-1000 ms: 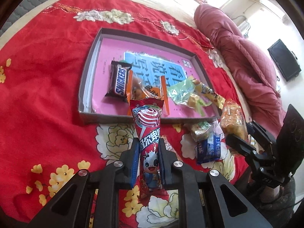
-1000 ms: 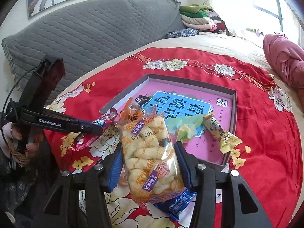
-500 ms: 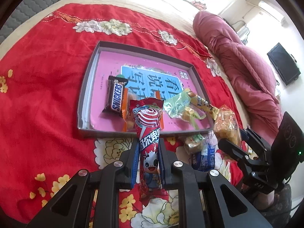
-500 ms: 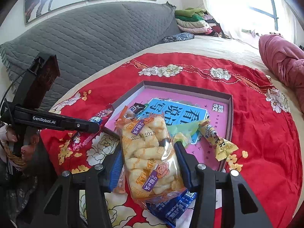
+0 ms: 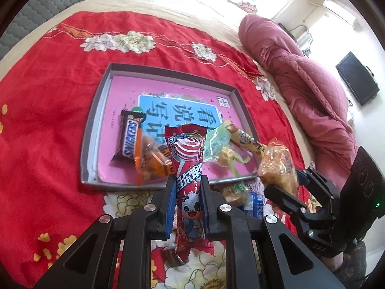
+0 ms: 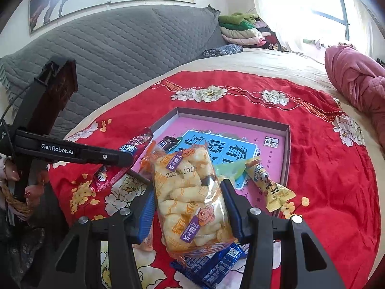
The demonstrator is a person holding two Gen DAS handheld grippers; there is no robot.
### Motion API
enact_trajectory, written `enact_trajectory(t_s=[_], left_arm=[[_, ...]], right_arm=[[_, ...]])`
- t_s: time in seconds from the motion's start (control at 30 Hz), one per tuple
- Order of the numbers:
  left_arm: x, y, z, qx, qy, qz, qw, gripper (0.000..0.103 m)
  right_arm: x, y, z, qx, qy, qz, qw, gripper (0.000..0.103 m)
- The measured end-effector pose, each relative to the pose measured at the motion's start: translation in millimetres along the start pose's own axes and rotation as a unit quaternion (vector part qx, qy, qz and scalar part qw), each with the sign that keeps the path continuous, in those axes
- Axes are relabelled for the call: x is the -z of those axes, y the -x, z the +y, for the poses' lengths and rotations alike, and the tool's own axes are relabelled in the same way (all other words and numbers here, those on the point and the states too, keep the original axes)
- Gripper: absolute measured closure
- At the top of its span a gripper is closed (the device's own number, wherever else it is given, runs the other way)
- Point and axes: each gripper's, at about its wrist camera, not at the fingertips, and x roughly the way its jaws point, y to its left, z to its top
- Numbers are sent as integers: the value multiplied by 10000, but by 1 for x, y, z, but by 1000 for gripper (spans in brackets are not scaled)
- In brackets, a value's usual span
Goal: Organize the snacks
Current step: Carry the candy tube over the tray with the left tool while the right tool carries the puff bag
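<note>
My left gripper (image 5: 188, 180) is shut on a long red snack stick with a cartoon cow (image 5: 187, 168), held just before the near edge of a shallow grey tray with a pink floor (image 5: 101, 94). In the tray lie a Snickers bar (image 5: 128, 137), an orange packet (image 5: 150, 161), a green wrapper (image 5: 216, 142) and a yellow stick pack (image 5: 247, 139). My right gripper (image 6: 187, 185) is shut on a clear bag of pale puffed snacks (image 6: 190, 192), above the tray's near corner (image 6: 284, 168). In the right wrist view the left gripper (image 6: 120, 159) holds the red stick (image 6: 134, 147) at left.
The tray sits on a red flowered cloth (image 5: 48, 120) over a bed. A blue packet (image 6: 211, 265) and a green-labelled snack (image 5: 237, 190) lie on the cloth near me. A pink quilt (image 5: 312, 84) bulks at the right; a grey headboard (image 6: 120, 55) stands behind.
The left gripper has risen and drawn back a little with the red stick, so the tray looks farther away. The right gripper holds its bag nearly still.
</note>
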Motion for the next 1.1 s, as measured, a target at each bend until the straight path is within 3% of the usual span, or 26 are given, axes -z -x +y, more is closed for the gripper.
enact_trajectory(t_s=[0.7,1.1], left_arm=[[-28,-26,-22,85,-96,-2,9999,84],[-34,-57,-26,-43,-114,135,9998,84]], right_arm=[[-15,-1,-28,347,-178,-178,9991,51],[-15,-29,-47,656,-358,244,9969,51]])
